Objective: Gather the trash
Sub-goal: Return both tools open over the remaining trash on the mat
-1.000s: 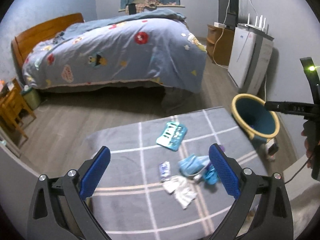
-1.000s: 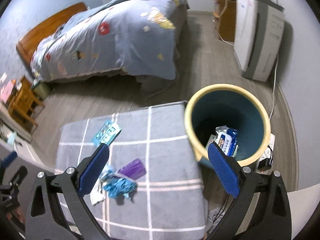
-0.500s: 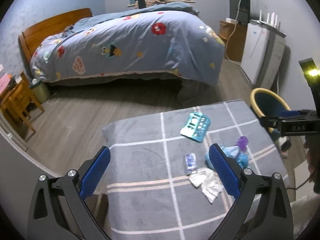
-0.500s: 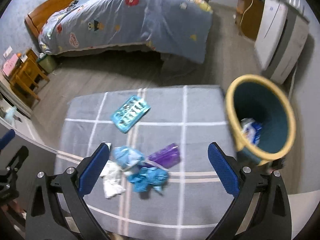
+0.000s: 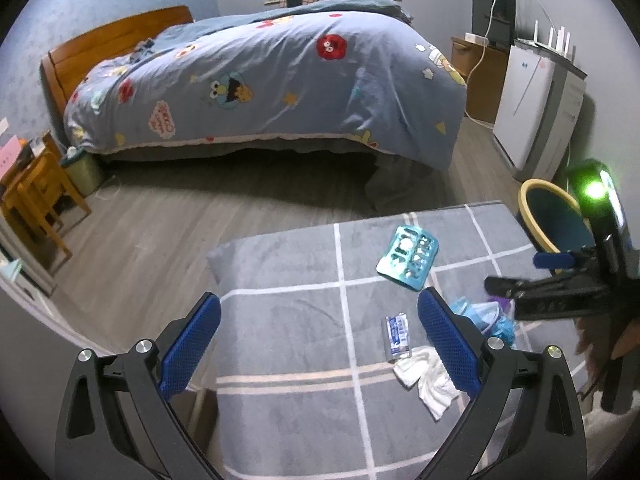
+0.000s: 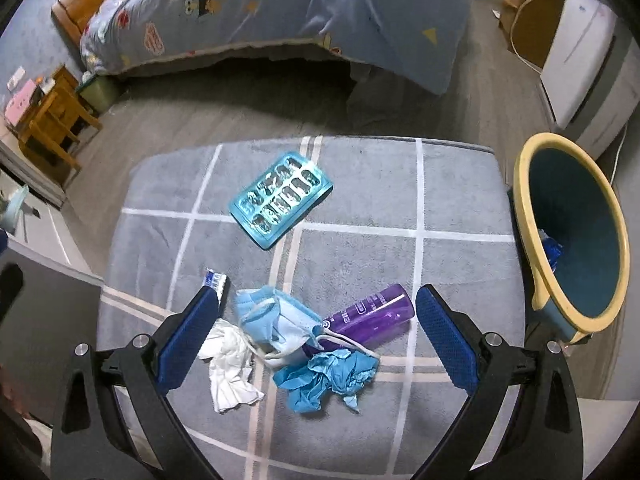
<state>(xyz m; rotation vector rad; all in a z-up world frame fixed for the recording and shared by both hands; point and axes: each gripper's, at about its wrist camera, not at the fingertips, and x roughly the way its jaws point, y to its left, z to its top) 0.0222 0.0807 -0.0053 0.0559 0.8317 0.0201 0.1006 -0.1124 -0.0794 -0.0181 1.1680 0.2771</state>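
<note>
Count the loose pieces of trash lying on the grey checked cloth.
6: tray at the far middle; sachet near the left; tissue, mask, glove and bottle bunched at the near edge. More may hide beneath that pile.

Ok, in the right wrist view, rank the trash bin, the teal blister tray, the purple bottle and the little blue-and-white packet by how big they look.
Largest to smallest:
1. Trash bin
2. Teal blister tray
3. Purple bottle, close to the tray in length, though narrower
4. Blue-and-white packet, partly hidden behind the right gripper

Purple bottle (image 6: 368, 316) — teal tray (image 6: 281, 199) — grey white-checked cloth (image 6: 460, 264); yellow-rimmed teal bin (image 6: 588, 240).
</note>
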